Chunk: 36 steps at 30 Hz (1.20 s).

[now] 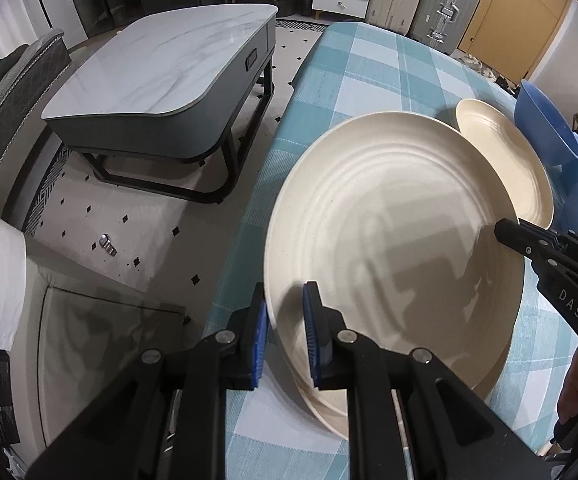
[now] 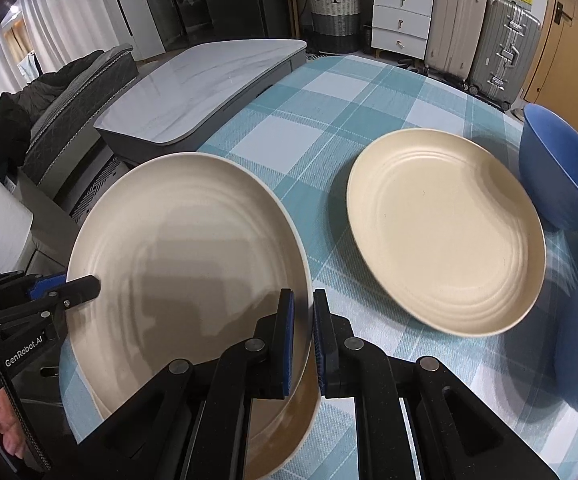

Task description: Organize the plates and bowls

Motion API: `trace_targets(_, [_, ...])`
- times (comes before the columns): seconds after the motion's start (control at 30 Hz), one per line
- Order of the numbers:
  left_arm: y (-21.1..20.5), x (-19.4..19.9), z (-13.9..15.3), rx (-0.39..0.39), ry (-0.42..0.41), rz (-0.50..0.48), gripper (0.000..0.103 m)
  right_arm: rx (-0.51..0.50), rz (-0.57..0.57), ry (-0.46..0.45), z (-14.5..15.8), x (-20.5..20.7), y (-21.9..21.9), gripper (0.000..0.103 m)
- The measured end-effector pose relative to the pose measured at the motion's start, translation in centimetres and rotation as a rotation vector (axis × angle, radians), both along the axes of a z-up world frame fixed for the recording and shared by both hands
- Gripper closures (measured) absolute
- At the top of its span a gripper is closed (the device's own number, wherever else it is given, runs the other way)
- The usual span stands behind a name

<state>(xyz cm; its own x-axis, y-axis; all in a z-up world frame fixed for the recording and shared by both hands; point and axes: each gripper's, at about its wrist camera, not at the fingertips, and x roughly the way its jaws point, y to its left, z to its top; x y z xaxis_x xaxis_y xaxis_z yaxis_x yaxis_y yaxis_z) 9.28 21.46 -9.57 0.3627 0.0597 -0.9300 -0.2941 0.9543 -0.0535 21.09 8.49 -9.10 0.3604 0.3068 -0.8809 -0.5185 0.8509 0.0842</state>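
Checked teal tablecloth (image 2: 289, 140), marble coffee table (image 1: 161, 64) beyond, both tools (image 1: 285, 320) (image 2: 303, 320) clamping cream plate (image 1: 389, 232) rim

Left wrist view steeply down, close over the large plate (image 1: 393, 248), right wrist view likewise, both sharing it

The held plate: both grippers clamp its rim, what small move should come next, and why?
Probably lower the plate straight down and only then open. The left gripper and right gripper pinch opposite rims, and another cream rim shows just beneath it, so it seems to hang over a stack. The second plate and bowl lie apart, out of the way.
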Motion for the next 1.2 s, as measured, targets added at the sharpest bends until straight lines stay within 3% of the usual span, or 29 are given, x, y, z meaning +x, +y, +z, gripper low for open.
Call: trace_targets(1.2, [-3.2, -2.0, -1.1, 0.136, -0.012, -0.07, 0.085, -0.028, 0.019, -0.013, -0.8, -2.5, -1.7, 0.094])
